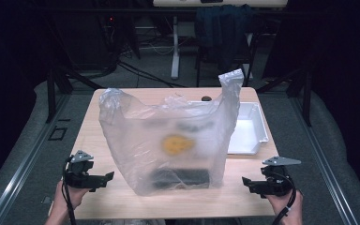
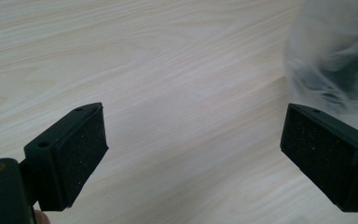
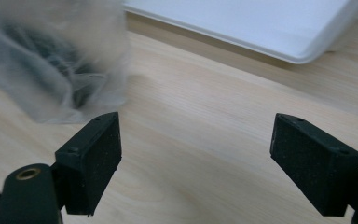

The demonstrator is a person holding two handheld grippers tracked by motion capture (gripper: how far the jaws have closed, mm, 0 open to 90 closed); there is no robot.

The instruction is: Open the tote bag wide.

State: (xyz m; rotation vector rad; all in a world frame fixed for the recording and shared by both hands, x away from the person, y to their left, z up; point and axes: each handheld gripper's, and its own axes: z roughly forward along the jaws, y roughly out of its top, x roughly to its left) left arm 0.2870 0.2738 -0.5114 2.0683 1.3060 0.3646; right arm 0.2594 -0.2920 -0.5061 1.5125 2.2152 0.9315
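Observation:
A translucent plastic bag [image 1: 168,140] stands upright in the middle of the wooden table [image 1: 122,199], handles up. Through its wall show a round orange thing [image 1: 177,145] and a dark flat thing [image 1: 180,178] on the bottom. My left gripper [image 1: 108,177] rests low at the table's front left, open and empty, a short way from the bag. My right gripper [image 1: 244,181] rests at the front right, open and empty too. In the left gripper view the bag [image 2: 335,56] lies beyond the right jaw. In the right gripper view the bag [image 3: 51,60] lies beyond the left jaw.
A white tray [image 1: 258,126] sits behind and right of the bag, and its rim [image 3: 261,28] appears in the right gripper view. A small dark object [image 1: 206,99] lies at the table's far edge. Chairs and desk legs stand beyond the table.

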